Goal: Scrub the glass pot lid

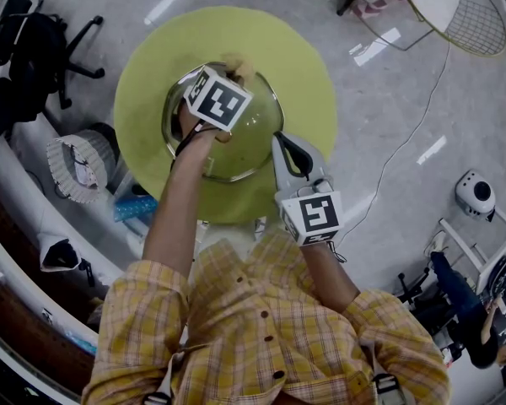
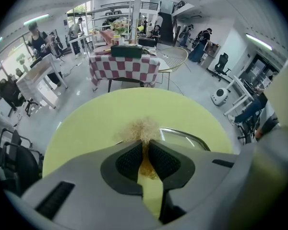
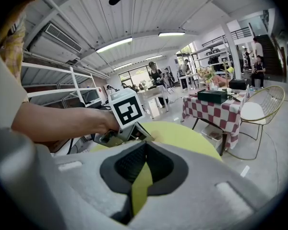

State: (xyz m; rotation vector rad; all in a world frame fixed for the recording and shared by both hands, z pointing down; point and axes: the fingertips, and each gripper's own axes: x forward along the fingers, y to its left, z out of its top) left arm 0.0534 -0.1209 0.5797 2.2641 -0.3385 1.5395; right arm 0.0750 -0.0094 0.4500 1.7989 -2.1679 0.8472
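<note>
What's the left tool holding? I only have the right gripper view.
Observer: The left tool is shut on a tan fibrous scrubber.
Operator: Can't see the lid here. Where is it?
Observer: The glass lid lies on the round yellow-green table, right under the left tool.
Operator: And the right tool relative to it?
Observer: In the head view the right tool has its tips at the lid's rim, on the person's right side.
</note>
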